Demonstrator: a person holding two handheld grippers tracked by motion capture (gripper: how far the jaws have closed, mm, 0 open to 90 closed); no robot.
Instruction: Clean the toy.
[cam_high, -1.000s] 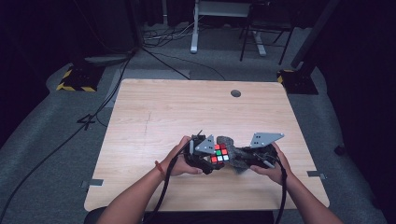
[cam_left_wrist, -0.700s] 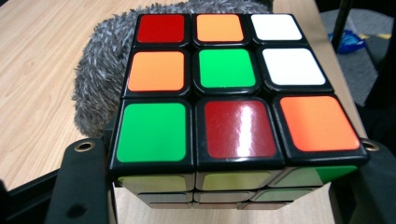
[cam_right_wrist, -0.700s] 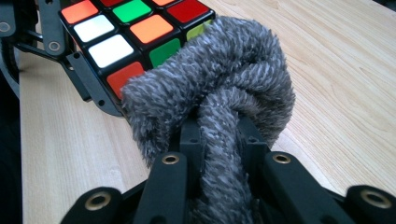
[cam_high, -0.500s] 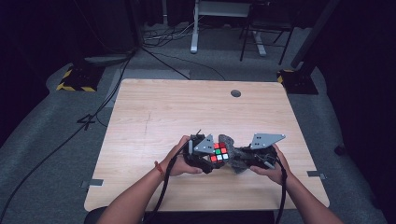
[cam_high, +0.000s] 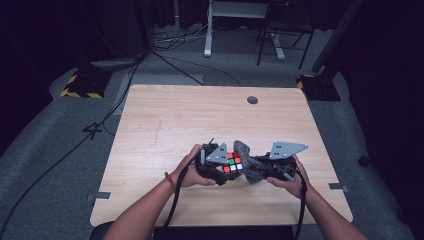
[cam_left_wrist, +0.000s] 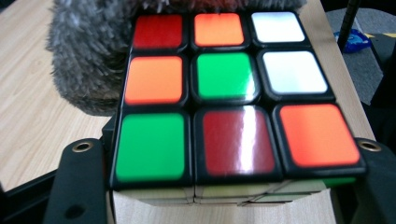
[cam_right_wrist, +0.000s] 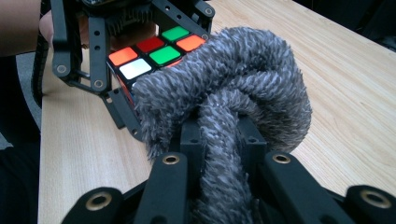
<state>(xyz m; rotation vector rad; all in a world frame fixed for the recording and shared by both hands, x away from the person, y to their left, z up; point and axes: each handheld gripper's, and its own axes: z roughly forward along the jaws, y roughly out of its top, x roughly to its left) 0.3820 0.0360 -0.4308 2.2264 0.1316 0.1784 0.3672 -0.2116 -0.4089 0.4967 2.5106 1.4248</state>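
A Rubik's cube (cam_high: 232, 162) is held just above the near middle of the table, with my left gripper (cam_high: 223, 169) shut on it. Its jaws have just eased open a little, and the cube (cam_left_wrist: 224, 84) still sits between the black fingers (cam_left_wrist: 79, 186). My right gripper (cam_high: 259, 171) is shut on a grey fuzzy cloth (cam_high: 246, 154). The bunched cloth (cam_right_wrist: 243, 79) presses against one side of the cube (cam_right_wrist: 154, 51), and grey fuzz (cam_left_wrist: 88, 60) shows behind the cube's far left corner. The right gripper (cam_right_wrist: 225, 158) faces the left gripper (cam_right_wrist: 93, 46) closely.
The light wooden table (cam_high: 200, 115) has a round cable hole (cam_high: 252, 100) near its far edge. Beyond it stand a desk frame (cam_high: 207, 30) and yellow-and-black striped bases (cam_high: 80, 87) on grey floor. Black cables trail from both grippers toward the near edge.
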